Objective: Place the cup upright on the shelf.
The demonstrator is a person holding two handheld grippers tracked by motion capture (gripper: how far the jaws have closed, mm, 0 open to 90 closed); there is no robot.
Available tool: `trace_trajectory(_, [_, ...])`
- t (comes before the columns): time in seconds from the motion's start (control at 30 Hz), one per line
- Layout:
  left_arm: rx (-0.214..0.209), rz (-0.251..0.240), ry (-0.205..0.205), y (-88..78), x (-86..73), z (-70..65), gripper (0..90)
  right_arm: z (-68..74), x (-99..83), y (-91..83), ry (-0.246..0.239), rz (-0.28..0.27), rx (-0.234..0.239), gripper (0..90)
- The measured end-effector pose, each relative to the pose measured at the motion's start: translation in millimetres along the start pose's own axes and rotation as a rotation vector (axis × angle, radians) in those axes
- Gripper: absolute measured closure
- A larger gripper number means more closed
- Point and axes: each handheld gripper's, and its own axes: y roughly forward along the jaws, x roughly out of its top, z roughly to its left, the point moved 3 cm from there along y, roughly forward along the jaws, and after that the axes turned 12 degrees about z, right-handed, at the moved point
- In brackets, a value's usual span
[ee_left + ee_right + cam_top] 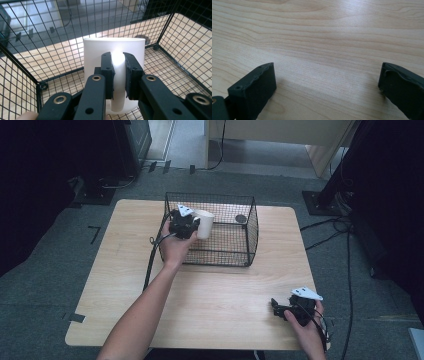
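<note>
High view: my left tongs (192,226) clamp the handle of a white mug (204,223), held inside the black wire basket (239,257) at centre frame, its left side. At lower right my right tongs (276,308) rest over the wooden table (220,305), jaws spread wide, holding nothing.

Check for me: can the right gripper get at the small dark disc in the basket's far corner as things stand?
Probably yes: the right gripper is open, holding nothing, the wire basket is open-topped, and the disc lies clear of the mug.
</note>
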Motion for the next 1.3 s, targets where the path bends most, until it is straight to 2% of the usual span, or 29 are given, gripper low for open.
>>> trace_trajectory(0.03, [0.0, 0.0, 0.0, 0.0, 0.0, 0.0, 81.2, 0.0, 0.0, 0.0, 0.0, 0.0, 0.0, 0.9])
trace_trajectory(0.23, [-0.009, 0.07, -0.002, 4.4, -1.0, 0.6, 81.1, 0.0, 0.0, 0.0, 0.001, 0.0, 0.0, 0.9])
trace_trajectory(0.43, [-0.012, 0.107, 0.002, 1.6, -1.3, 2.1, 80.9, 0.0, 0.0, 0.0, 0.0, 0.0, 0.0, 0.9])
trace_trajectory(0.63, [-0.02, 0.118, -0.018, -2.4, -4.0, 7.1, 80.5, 0.0, 0.0, 0.0, 0.0, 0.0, 0.0, 0.9])
trace_trajectory(0.77, [-0.02, 0.115, -0.04, -6.8, -4.7, 9.2, 76.6, 0.0, 0.0, 0.0, 0.0, 0.0, 0.0, 0.9])
trace_trajectory(0.93, [-0.008, 0.1, -0.025, -16.6, -3.2, 10.0, 77.2, 0.0, 0.1, 0.0, 0.0, 0.0, 0.0, 0.9])
trace_trajectory(1.13, [-0.007, 0.11, -0.014, -17.9, -6.4, 9.7, 77.6, 0.0, 0.0, 0.0, 0.001, 0.0, 0.0, 0.9])
trace_trajectory(1.3, [-0.008, 0.096, -0.009, -18.9, -9.3, 6.8, 77.1, 0.0, 0.0, 0.0, 0.0, 0.0, 0.0, 0.9])
